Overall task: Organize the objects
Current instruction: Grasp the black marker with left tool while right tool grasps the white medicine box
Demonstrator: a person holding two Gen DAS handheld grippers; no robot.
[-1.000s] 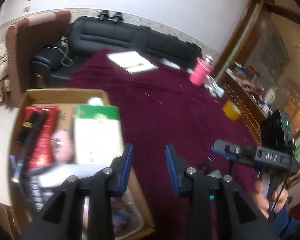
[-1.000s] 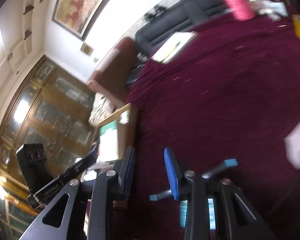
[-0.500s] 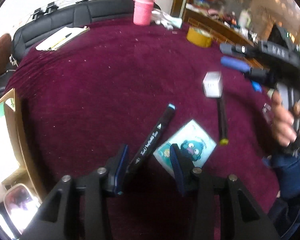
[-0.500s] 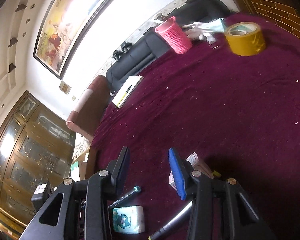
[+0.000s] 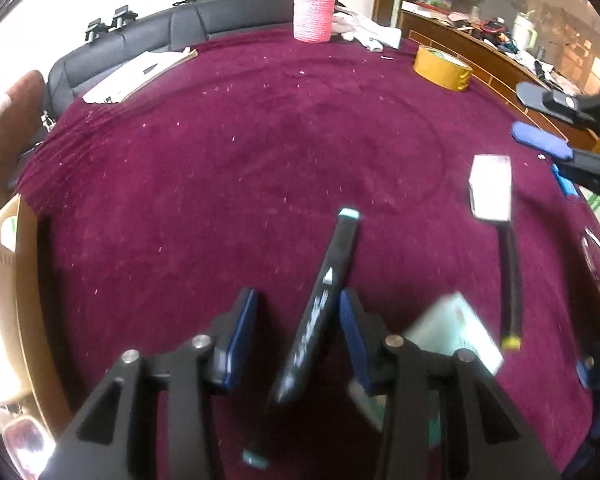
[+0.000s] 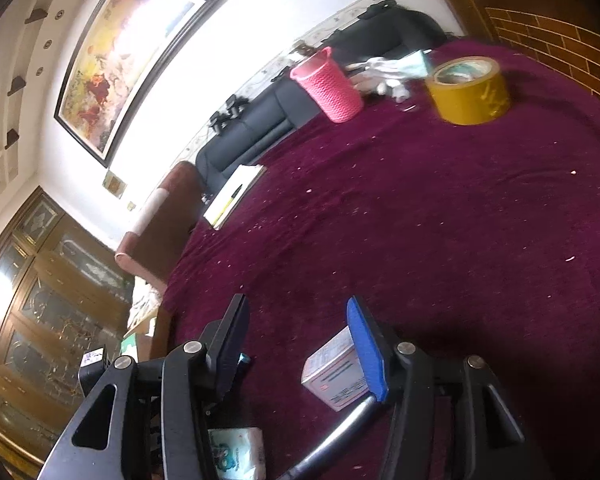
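Observation:
On the maroon tablecloth lie a black marker with teal ends, a tissue pack with a cartoon face, a thin black pen with a yellow tip and a small white box. My left gripper is open, low over the cloth, with the marker lying between its fingers. My right gripper is open just above the white box, which lies beside its right finger. The tissue pack and the pen also show in the right wrist view.
A cardboard box with items inside stands at the left table edge. A pink knitted cup, a yellow tape roll, white cloths and a notepad sit at the far side. A black sofa is behind.
My left gripper swung from over the cardboard box to the table's middle and came down around the marker. My right gripper moved right, toward the white box.

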